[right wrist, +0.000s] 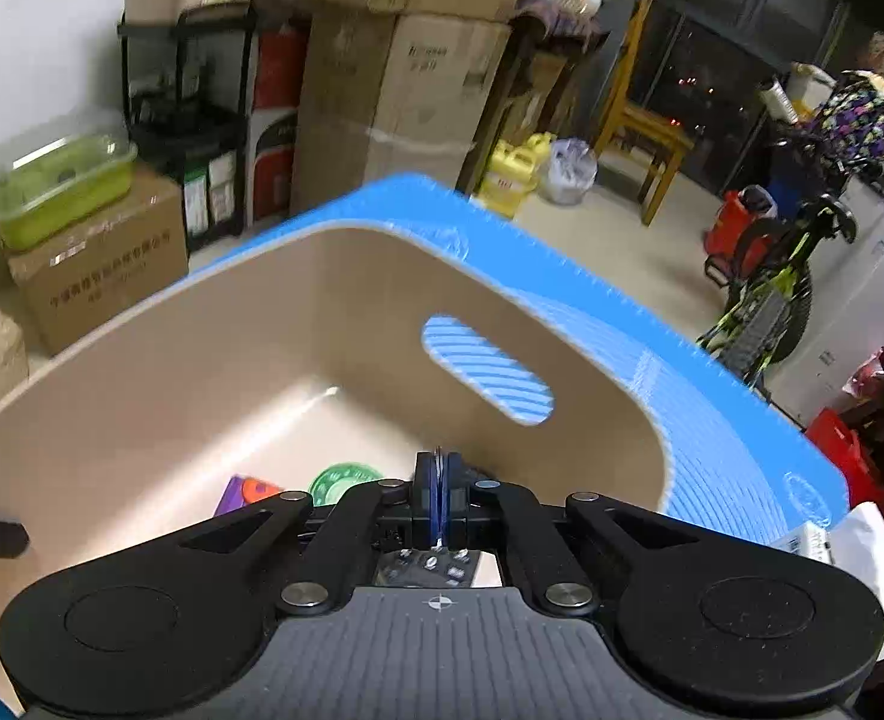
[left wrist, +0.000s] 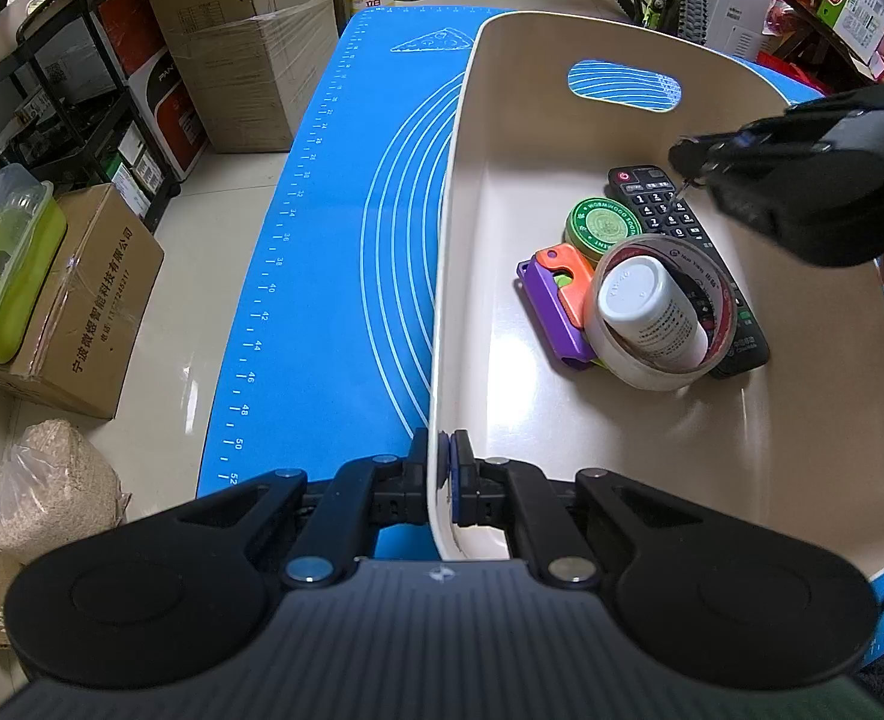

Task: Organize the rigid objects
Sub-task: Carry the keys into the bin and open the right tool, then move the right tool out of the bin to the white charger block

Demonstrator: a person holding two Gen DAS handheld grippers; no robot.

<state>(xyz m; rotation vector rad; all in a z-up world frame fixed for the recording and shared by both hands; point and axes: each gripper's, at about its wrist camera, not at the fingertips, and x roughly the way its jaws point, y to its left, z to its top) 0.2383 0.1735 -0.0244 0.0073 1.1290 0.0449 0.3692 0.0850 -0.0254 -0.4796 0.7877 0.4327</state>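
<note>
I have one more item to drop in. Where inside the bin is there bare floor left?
The bin floor is bare along its left wall, between the handle slot and the remote, and near the left gripper clamping the rim. It is crowded mid-right: remote, green tin, purple-orange toy, and tape roll with a white bottle.

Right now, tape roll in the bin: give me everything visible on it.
The tape roll is a wide ring with a pale outer band and reddish printed inner core, looks like packing tape. It stands tilted inside the beige bin, leaning over the remote and purple-orange toy. A white bottle sits inside its hole.
</note>
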